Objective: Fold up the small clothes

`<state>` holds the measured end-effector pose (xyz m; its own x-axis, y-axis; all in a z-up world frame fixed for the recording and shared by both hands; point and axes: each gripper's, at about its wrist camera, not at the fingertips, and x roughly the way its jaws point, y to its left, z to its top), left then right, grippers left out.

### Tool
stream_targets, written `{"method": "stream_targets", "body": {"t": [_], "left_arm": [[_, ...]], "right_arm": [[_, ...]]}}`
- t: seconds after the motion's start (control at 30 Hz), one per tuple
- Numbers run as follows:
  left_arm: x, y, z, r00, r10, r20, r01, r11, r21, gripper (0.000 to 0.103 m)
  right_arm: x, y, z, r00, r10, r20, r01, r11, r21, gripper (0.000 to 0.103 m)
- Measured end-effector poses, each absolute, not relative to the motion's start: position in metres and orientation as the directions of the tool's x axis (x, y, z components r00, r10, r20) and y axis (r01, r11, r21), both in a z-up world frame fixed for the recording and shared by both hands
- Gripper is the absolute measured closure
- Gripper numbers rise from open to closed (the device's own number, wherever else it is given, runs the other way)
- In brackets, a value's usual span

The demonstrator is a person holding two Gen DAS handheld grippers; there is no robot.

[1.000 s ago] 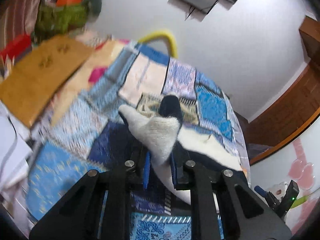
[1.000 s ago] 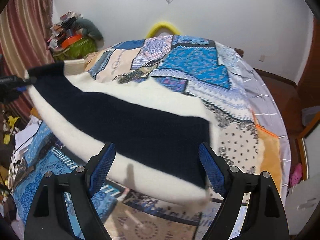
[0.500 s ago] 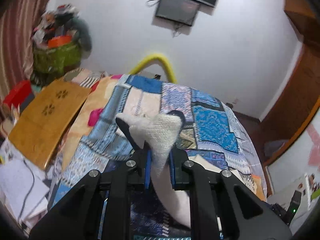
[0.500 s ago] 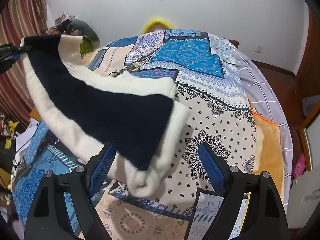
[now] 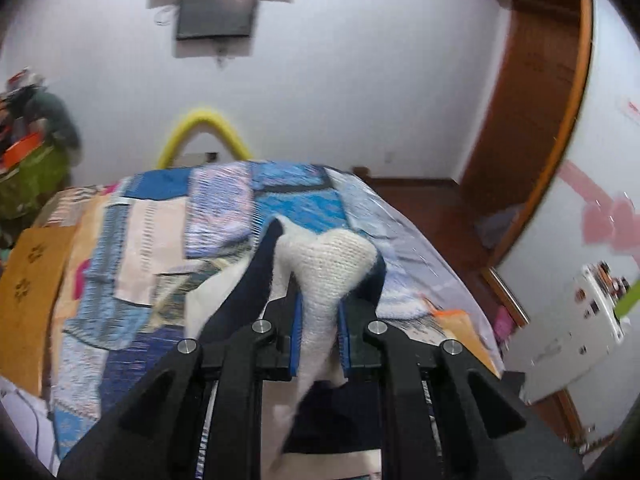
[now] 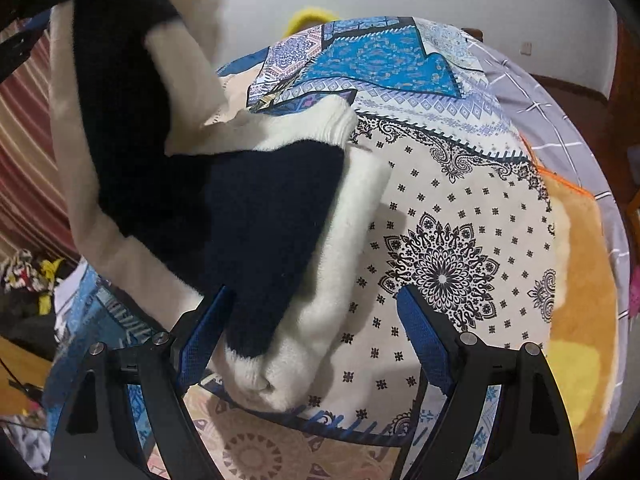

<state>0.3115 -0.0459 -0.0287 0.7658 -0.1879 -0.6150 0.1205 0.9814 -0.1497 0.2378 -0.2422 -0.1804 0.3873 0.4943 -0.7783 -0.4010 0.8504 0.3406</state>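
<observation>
A small knitted garment, cream with a broad navy band, lies partly on the patchwork bedspread. My left gripper is shut on a cream corner of the garment and holds it raised above the bed. In the right wrist view that lifted end drapes from the upper left down over the part still lying flat. My right gripper stands open low over the near end of the garment, whose rolled cream edge lies between its blue pads without being pressed.
The bed fills most of both views. An orange blanket lies at its right edge. A yellow curved tube and a wall-mounted screen are behind the bed. A wooden board and cluttered piles sit left; a wooden door frame is right.
My left gripper has carried the held corner up and across over the bed, folding the garment's far end back over itself. My right gripper has sunk a little toward the near end.
</observation>
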Motion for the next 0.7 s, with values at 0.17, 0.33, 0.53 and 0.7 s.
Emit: {"method": "stream_targets", "body": {"t": [0.17, 0.33, 0.53, 0.7], "left_arm": [[0.31, -0.083, -0.046, 0.729, -0.23, -0.644, 0.19, 0.973, -0.133, 0.089], [0.306, -0.085, -0.049, 0.719, -0.248, -0.649, 0.202, 0.968, -0.146, 0.089], [0.295, -0.076, -0.045, 0.711, -0.279, -0.646, 0.219, 0.96, -0.174, 0.089], [0.288, -0.074, -0.044, 0.696, -0.309, -0.648, 0.255, 0.95, -0.18, 0.089]], "right_arm": [[0.239, -0.241, -0.166, 0.404, 0.516, -0.755, -0.427, 0.836, 0.344, 0.02], [0.247, -0.235, -0.15, 0.412, 0.553, -0.724, -0.462, 0.812, 0.357, 0.02], [0.288, -0.217, -0.148, 0.403, 0.566, -0.719, -0.446, 0.808, 0.385, 0.02], [0.315, -0.217, -0.138, 0.501, 0.498, -0.708, -0.394, 0.859, 0.326, 0.021]]}}
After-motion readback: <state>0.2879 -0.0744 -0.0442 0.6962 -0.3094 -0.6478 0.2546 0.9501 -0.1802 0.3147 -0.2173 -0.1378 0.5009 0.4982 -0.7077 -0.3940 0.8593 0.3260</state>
